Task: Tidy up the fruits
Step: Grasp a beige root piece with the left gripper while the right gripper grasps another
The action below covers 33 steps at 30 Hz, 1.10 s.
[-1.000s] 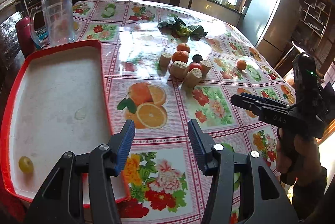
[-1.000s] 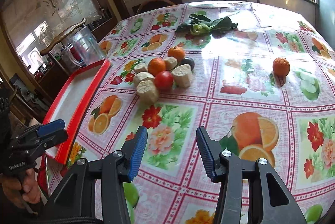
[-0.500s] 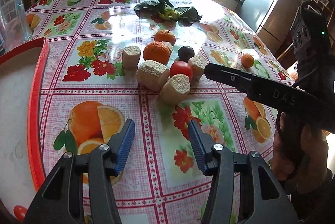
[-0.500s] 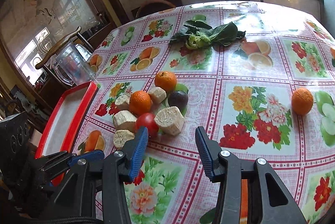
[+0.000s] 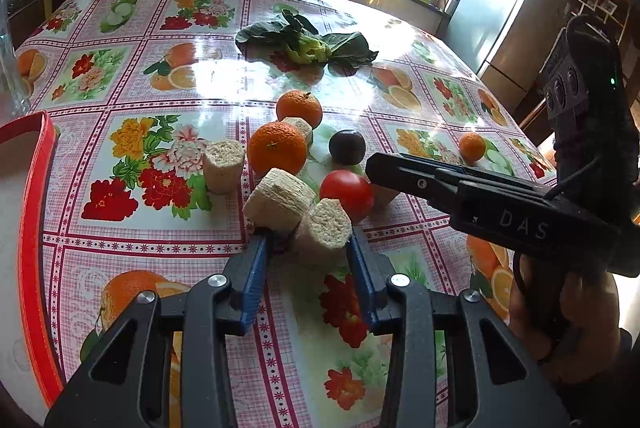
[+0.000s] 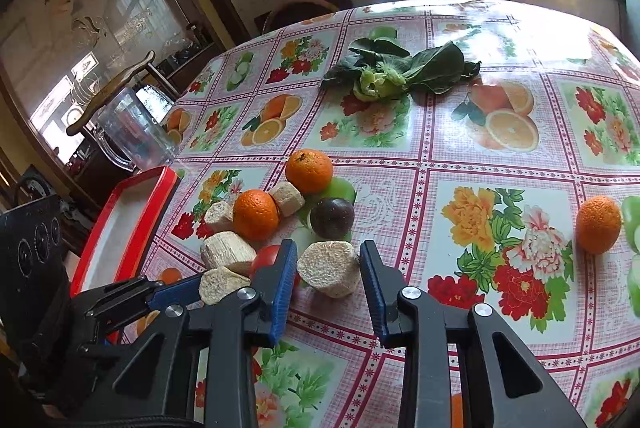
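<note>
A cluster lies mid-table: two oranges, a red tomato, a dark plum and several beige cut stalk pieces. My left gripper is open, its fingers on either side of the nearest beige piece. My right gripper is open around another beige piece, with the tomato just left of it. A lone orange sits far right. The red tray is at the left.
A leafy green vegetable lies farther back on the flowered tablecloth. A clear plastic jug stands beside the tray's far end. Chairs and a window counter stand beyond the table. The right gripper's body crosses the left wrist view.
Both grippers moved forward to the cluster. Each now has a beige piece between its open fingers, where before they were short of the pile.
</note>
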Tool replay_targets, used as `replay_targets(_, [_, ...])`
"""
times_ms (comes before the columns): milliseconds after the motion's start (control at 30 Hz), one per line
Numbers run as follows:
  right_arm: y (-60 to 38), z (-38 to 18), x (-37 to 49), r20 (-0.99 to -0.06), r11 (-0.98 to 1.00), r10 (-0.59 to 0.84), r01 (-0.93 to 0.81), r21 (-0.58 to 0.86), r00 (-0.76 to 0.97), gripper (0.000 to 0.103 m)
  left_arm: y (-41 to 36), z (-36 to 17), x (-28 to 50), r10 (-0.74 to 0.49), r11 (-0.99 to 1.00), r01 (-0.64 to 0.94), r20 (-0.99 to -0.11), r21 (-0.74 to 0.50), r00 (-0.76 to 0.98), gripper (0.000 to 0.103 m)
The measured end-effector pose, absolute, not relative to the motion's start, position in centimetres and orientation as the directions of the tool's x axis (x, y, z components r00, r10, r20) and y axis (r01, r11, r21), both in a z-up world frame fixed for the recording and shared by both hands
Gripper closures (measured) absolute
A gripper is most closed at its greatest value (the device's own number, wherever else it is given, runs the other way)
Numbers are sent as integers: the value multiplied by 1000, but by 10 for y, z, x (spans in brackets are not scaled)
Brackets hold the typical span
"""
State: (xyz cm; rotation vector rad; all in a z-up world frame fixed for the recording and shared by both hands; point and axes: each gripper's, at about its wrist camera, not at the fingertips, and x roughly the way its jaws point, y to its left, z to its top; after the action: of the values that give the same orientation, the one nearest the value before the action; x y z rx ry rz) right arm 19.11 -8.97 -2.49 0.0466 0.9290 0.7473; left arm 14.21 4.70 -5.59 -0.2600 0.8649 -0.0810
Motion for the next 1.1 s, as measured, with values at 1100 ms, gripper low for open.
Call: replay_targets(1100, [-100, 16, 70, -661, 694, 658, -630, 347, 361, 70, 82, -18, 40, -134, 961, -75, -686, -266, 715, 77])
